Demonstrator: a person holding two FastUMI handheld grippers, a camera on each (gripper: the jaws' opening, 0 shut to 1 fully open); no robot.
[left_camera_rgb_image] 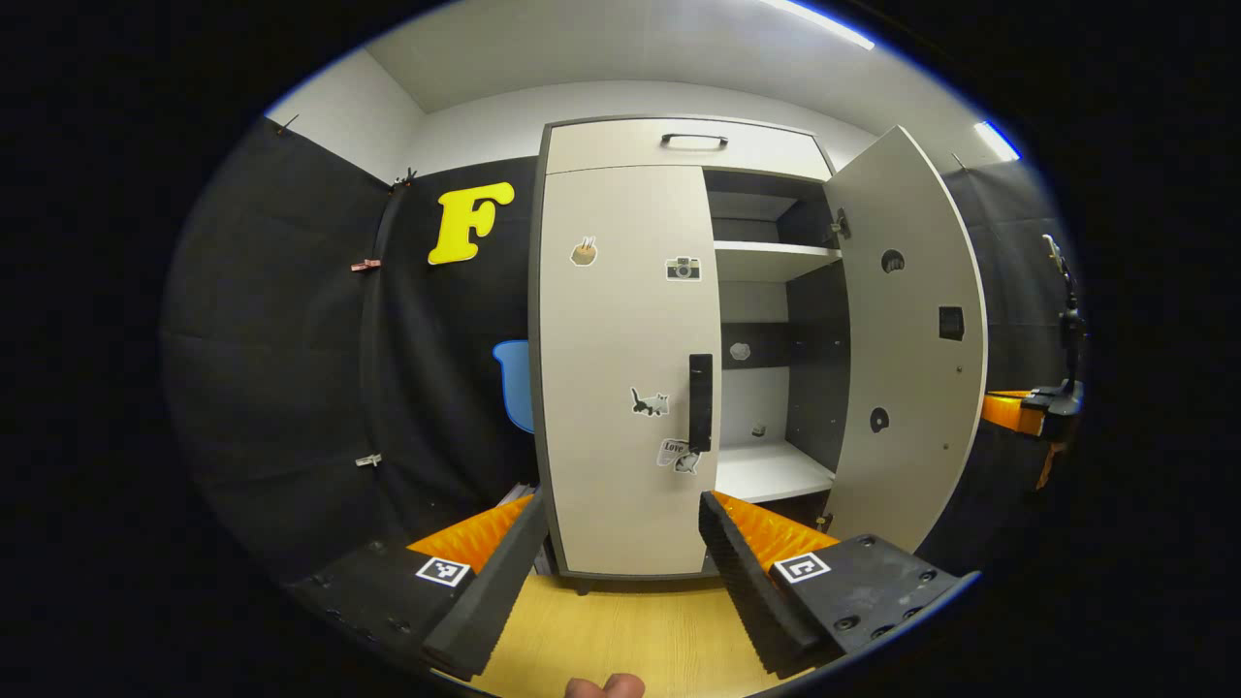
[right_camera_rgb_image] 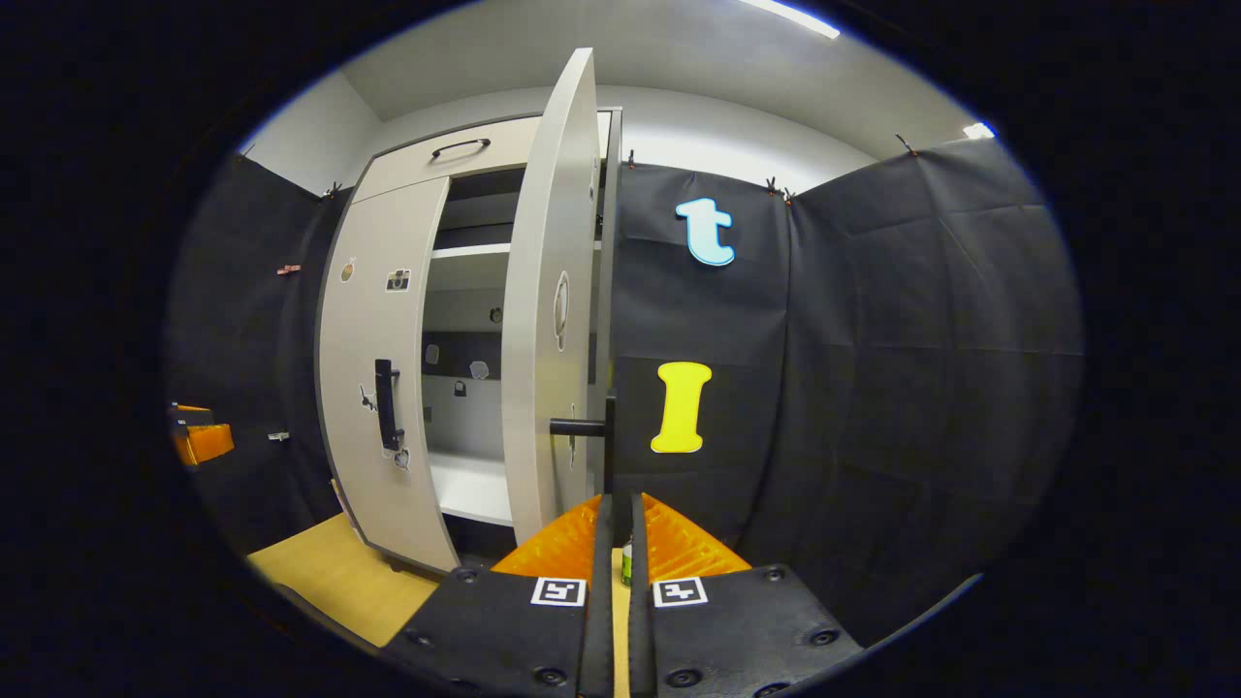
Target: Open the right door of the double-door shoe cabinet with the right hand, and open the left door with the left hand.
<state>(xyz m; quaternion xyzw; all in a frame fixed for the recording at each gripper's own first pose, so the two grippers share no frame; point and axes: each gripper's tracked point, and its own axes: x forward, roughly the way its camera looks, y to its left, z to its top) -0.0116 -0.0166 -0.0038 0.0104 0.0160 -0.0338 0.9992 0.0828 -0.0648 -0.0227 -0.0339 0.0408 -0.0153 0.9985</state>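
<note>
Left gripper view. My left gripper [left_camera_rgb_image: 620,572]: jaws spread wide, nothing between them, held low and square to the shoe cabinet [left_camera_rgb_image: 640,145] so that, as I judge it, the left door's handle [left_camera_rgb_image: 700,402] sits on my line of approach. Left door [left_camera_rgb_image: 625,368]: shut, untouched; the handle is a dark vertical bar at the door's inner edge, well apart from my fingers. Stickers on this door: a camera [left_camera_rgb_image: 684,269], a cat [left_camera_rgb_image: 651,401], a small bowl-like one near the top, and one by the handle with lettering that seems to read "Love", too small to be sure. Right door [left_camera_rgb_image: 906,349]: swung out, shelves [left_camera_rgb_image: 776,254] exposed. Right gripper [left_camera_rgb_image: 1028,407]: visible beyond that door's edge. Floor [left_camera_rgb_image: 620,630]: pale wood.

Right gripper view. My right gripper [right_camera_rgb_image: 615,553]: fingers drawn nearly together, with only a slit between them and nothing clamped that I can make out; it is parked just behind the opened right door's handle [right_camera_rgb_image: 582,427], apparently released from it. A small green-topped item shows in the slit, unidentifiable. Right half appears done; left door remains.
</note>
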